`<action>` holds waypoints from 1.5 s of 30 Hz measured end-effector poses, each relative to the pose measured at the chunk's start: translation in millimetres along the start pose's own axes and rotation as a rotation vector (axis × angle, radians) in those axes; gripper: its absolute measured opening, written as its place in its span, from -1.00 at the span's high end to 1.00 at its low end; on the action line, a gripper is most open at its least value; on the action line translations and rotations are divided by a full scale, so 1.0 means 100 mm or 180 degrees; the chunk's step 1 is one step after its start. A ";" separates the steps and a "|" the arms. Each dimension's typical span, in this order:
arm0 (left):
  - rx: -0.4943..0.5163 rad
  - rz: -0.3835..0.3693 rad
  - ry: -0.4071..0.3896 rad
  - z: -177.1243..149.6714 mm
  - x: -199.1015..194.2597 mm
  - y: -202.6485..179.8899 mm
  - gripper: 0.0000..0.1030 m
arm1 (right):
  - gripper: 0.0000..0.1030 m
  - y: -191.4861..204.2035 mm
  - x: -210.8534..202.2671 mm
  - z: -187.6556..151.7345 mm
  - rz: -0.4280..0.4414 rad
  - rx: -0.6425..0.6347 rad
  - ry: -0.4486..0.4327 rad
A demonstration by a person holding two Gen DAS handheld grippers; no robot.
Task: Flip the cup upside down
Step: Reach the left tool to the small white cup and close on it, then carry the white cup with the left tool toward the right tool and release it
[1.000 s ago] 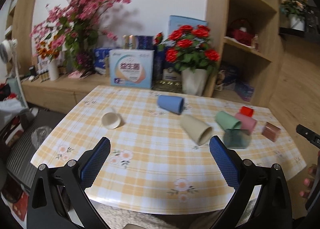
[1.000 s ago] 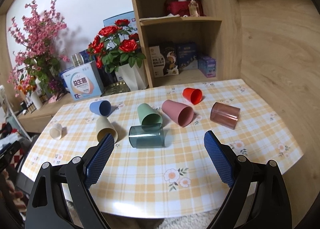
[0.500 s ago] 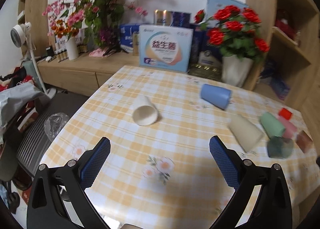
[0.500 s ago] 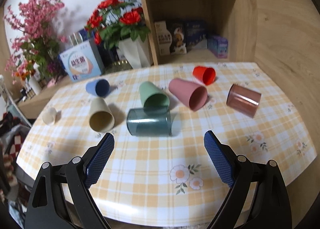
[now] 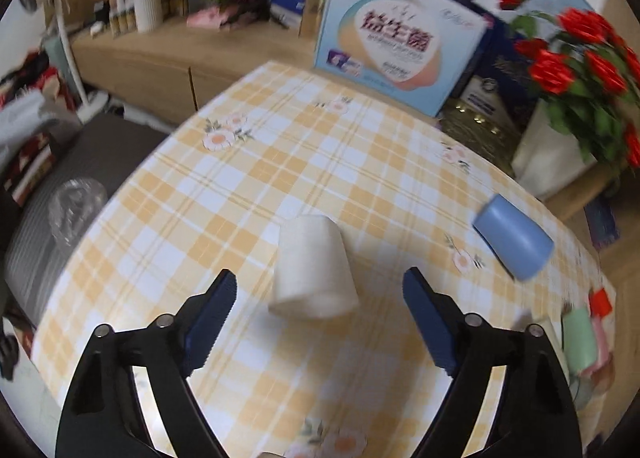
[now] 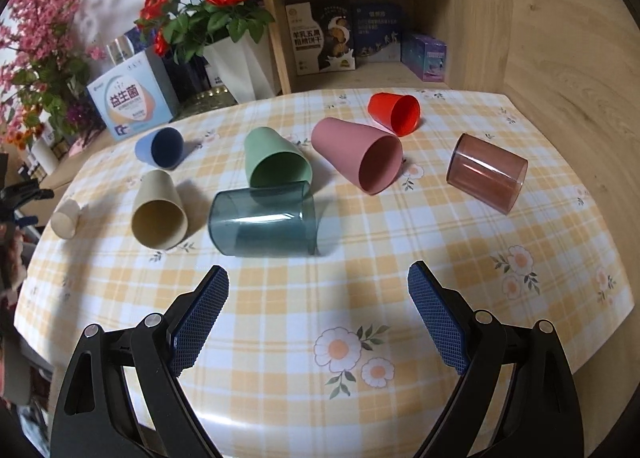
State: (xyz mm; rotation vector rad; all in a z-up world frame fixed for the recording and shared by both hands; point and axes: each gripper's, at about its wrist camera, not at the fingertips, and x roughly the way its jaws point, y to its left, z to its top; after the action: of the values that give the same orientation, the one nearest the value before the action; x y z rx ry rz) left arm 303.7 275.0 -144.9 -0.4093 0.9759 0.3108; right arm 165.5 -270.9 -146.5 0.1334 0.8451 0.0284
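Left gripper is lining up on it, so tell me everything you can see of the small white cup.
The small white cup is plain, opaque and tapered, probably plastic or paper. It lies on its side on the yellow checked tablecloth, wide rim toward the left gripper, whose jaws stand open to either side without touching it. It sits alone near the table's left end.

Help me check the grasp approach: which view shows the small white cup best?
The left wrist view. The white cup lies on its side, large and central, just ahead of the open left gripper. The right wrist view shows it only small, at the table's far left edge.
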 end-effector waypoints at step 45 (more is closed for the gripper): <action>0.0512 -0.1044 0.0782 -1.80 -0.51 -1.39 -0.06 | -0.71 -0.41 -0.16 -0.09 0.0087 0.0392 -0.0040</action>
State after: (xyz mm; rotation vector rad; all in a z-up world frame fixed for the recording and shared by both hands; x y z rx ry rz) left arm 205.4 65.1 -163.9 -0.4594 1.1445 -0.1177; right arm 146.8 -312.1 -145.3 0.2608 0.8325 0.0012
